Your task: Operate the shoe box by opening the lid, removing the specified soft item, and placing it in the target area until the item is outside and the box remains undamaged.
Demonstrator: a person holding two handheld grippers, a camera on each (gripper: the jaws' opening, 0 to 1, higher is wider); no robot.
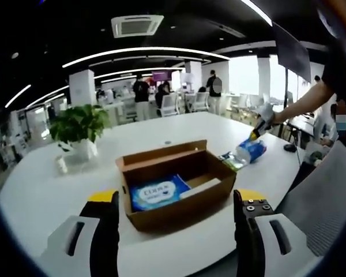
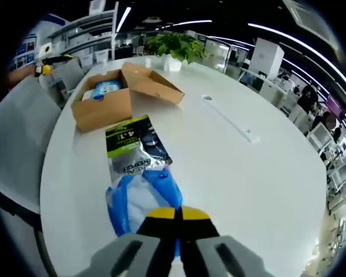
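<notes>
An open cardboard shoe box sits on the white table with its lid flap folded back. A blue tissue pack and a white item lie inside it. My left gripper is open, its jaws wide apart on the near side of the box. To the box's right, a blue-and-white soft pack rests on the table. My right gripper is shut on the near edge of this soft pack. In the right gripper view the box stands farther off, at the upper left.
A dark green-labelled packet lies flat between the soft pack and the box. A potted plant stands at the table's far left. A grey chair is at the table's edge, with a strip socket mid-table. People stand in the office behind.
</notes>
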